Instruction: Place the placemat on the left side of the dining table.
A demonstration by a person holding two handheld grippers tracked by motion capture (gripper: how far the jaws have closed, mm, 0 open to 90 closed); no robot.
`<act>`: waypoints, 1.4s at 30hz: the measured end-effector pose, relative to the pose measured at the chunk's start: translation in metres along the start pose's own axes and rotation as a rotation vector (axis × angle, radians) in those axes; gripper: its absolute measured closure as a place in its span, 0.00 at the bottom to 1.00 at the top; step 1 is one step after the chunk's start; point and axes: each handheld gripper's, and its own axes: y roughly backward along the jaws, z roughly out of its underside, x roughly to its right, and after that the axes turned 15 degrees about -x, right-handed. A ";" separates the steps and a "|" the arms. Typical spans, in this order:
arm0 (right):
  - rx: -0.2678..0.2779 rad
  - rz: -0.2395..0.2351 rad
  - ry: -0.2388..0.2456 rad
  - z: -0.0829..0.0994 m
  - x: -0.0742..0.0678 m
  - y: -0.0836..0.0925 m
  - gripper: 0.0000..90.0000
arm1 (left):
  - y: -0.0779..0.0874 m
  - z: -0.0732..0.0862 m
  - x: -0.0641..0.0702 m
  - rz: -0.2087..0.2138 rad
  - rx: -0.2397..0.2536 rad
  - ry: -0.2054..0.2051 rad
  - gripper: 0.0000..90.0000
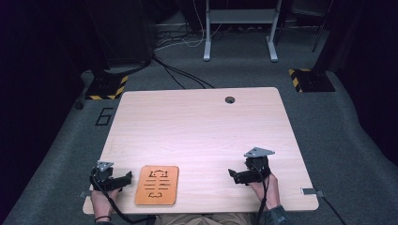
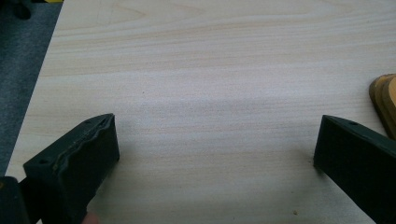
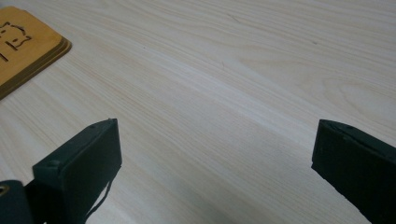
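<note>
An orange-brown wooden board (image 1: 157, 184) with cut-out slots lies flat near the table's front edge, left of centre. Just to its left rests my left gripper (image 1: 123, 178), held by a hand, jaws wide apart over bare wood. The board's rounded corner (image 2: 385, 105) shows at the right edge of the left gripper view. My right gripper (image 1: 234, 175) sits on the table to the board's right, a good gap away, also open and empty. The board's corner (image 3: 25, 46) lies at the upper left of the right gripper view.
The light wooden table (image 1: 202, 126) has a cable hole (image 1: 230, 100) near its far edge. Beyond it, on grey carpet, are cables, a desk frame (image 1: 239, 28) and two black bases with yellow-black tape (image 1: 107, 86).
</note>
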 end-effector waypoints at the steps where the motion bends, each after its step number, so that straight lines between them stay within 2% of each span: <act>1: 0.002 -0.005 0.007 -0.001 -0.001 0.000 0.01 | 0.000 0.000 0.000 0.002 0.000 0.001 0.00; 14: -0.002 -0.031 0.062 -0.017 -0.022 -0.003 0.01 | 0.000 0.000 0.000 -0.001 0.004 0.002 0.00; 26: -0.015 -0.062 0.133 -0.035 -0.045 -0.012 0.02 | 0.000 0.000 0.000 0.000 0.005 0.004 0.00; 42: -0.039 -0.097 0.187 -0.049 -0.068 -0.023 0.02 | 0.000 0.000 0.000 -0.002 0.006 0.007 0.00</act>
